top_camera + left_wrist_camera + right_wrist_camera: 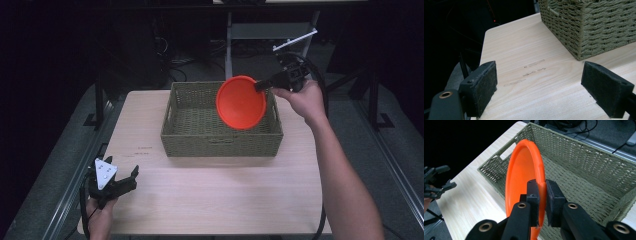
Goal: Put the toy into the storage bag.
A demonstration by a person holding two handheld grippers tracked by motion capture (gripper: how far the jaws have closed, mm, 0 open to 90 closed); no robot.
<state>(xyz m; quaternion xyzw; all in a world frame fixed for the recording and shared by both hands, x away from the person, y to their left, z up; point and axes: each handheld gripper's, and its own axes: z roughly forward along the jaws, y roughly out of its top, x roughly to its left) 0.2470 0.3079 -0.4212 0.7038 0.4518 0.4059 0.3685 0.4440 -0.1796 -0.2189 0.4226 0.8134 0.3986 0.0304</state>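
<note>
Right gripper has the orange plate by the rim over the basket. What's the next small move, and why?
Probably lower it. The right gripper is shut on the rim of the orange plate, which hangs on edge above the basket, apart from the basket's floor. Releasing now would likely drop it.

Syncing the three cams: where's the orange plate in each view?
High view: orange plate right of centre, held on edge over the basket by the right gripper.
Left gripper view: not in it; just a corner of the basket at upper right.
Right gripper view: orange plate at centre, its rim pinched between the jaws, basket behind.
Shared landmark: the basket.
</note>
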